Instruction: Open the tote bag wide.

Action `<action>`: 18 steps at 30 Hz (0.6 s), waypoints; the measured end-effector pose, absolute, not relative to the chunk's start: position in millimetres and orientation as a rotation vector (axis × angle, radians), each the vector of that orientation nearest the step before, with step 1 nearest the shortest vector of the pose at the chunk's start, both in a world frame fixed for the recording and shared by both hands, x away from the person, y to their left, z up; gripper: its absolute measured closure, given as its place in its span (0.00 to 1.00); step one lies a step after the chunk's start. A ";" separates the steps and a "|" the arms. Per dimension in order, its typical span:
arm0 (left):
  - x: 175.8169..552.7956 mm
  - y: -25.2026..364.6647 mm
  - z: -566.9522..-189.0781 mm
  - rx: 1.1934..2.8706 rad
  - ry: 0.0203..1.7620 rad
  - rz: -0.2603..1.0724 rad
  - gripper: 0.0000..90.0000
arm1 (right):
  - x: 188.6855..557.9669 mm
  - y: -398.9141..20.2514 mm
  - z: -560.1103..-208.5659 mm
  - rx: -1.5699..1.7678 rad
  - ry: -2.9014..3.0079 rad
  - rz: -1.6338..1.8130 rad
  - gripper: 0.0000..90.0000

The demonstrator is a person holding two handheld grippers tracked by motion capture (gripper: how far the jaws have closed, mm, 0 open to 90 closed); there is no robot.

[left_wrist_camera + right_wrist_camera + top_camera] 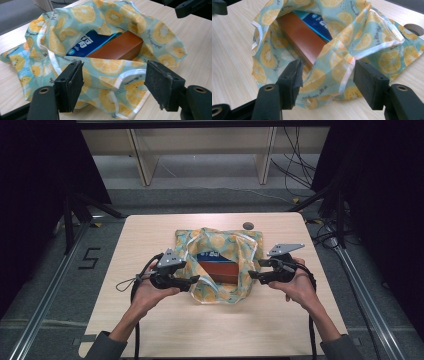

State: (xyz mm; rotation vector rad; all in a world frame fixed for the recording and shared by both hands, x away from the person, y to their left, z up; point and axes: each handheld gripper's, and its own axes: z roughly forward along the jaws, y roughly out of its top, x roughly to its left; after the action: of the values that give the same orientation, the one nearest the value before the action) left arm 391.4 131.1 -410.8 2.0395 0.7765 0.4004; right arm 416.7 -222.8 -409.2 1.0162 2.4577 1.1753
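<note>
Pale wood bench (150,320), cloth bag (220,292) lying near its middle. Bag fabric is light teal with orange-slice print and a white hem.

Left: left gripper (194,280) sits at the bag's left edge, held in the person's left hand (150,292), cable trailing off toward the bench's left side. In the left gripper view its fingers (72,85) are spread wide and released; the bag's near hem lies in the gap between them, and neither pad presses on the fabric.

Centre: bag mouth gapes open. Inside, a brown box (120,47) lies flat, and a blue packet (87,46) with white lettering rests just beside it, touching along one long side. Fabric folds stand up around both.

Right: right gripper (254,276) sits at the bag's right edge, held in the right hand (300,287). In the right gripper view its fingers (292,80) are likewise parted and released; a fold of hem runs between them, not pinched. Round hole (248,225) in the bench shows beyond the bag's far right corner.
</note>
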 end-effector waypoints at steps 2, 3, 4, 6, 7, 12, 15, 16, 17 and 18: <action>384.9 131.2 -412.3 2.043 0.764 0.406 0.32 | 411.3 -223.7 -410.1 1.034 2.449 1.173 0.43; 384.9 131.2 -412.3 2.043 0.764 0.406 0.32 | 411.3 -223.7 -410.1 1.034 2.449 1.173 0.43; 380.4 132.3 -413.4 2.043 0.756 0.413 0.32 | 408.0 -225.5 -410.7 1.026 2.437 1.168 0.42; 378.0 132.0 -415.4 2.020 0.766 0.402 0.31 | 406.2 -226.3 -411.4 1.014 2.430 1.175 0.41; 375.3 132.8 -415.7 2.021 0.766 0.406 0.31 | 399.4 -227.4 -411.8 1.038 2.421 1.181 0.40; 363.9 137.5 -422.1 2.014 0.746 0.403 0.29 | 384.5 -233.9 -417.6 1.052 2.409 1.184 0.38; 359.0 139.8 -424.6 2.027 0.761 0.401 0.28 | 378.0 -238.4 -423.2 1.043 2.398 1.187 0.38; 358.0 140.1 -426.1 2.020 0.762 0.396 0.27 | 374.0 -238.2 -424.0 1.076 2.406 1.190 0.37; 358.0 140.1 -426.1 2.020 0.762 0.396 0.26 | 373.4 -240.4 -424.8 1.051 2.410 1.177 0.37; 355.8 141.2 -429.2 2.009 0.763 0.396 0.26 | 371.6 -240.8 -426.4 1.047 2.391 1.186 0.37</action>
State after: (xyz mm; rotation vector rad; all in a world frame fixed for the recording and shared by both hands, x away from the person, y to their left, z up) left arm 355.8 141.2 -429.2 2.0092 0.7635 0.3965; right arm 371.6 -240.8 -426.4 1.0467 2.3911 1.1857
